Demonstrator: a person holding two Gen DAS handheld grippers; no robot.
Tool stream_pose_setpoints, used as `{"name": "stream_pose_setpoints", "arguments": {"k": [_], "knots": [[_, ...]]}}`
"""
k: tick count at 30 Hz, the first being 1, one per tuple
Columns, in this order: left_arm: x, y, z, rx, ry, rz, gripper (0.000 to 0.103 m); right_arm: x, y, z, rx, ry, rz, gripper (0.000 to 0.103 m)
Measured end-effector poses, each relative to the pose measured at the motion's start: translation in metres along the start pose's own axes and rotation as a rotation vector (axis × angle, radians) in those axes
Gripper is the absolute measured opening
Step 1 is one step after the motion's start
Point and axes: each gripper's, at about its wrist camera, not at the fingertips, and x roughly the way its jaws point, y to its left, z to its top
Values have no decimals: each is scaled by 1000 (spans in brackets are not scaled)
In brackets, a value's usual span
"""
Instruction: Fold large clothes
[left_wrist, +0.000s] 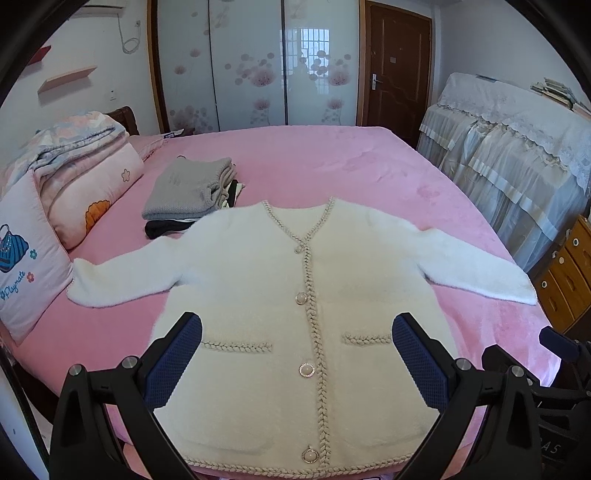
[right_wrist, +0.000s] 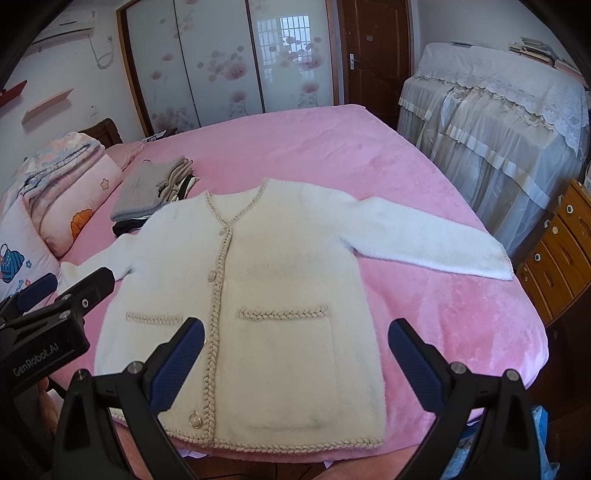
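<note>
Far left there's a pillow and rolled quilt, then a stack of folded clothes right behind the white cardigan, which lies flat and buttoned mid-bed, sleeves out. Left gripper and right gripper both hover wide apart over its hem, holding nothing

The left gripper is matte black plastic, with two angular fingers that widen into ribbed triangular bases. Each finger carries a dark blue pad with a fine dotted texture on its inner face. Round silver screws sit on the knuckles of the fingers. The right gripper has the same build: black fingers, blue textured pads, silver screws. Seen from the right wrist, the left gripper's black body bears white lettering reading "GenRobot.AI".
</note>
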Motion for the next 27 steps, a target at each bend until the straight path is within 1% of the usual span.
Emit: {"name": "stream_pose_setpoints", "arguments": {"k": [6,12,14,17,20,24,27], "knots": [[1,-3,2,13,17,-35,102,-1,1,-1,-11,-1,0,100],[1,-12,2,43,20,-25,102,-4,-2,0,-16,-7,4,100],[2,-14,2,49,33,-26,102,-4,-4,0,-17,-11,1,100],[4,-13,4,34,52,-49,102,-4,-7,1,-13,-9,0,100],[7,-12,5,27,59,-51,102,-2,-11,1,-5,-3,1,100],[9,-12,4,19,57,-87,102,1,-13,1,-3,-4,2,100],[10,-13,3,19,49,-87,102,1,-13,2,-6,0,2,100]]}}
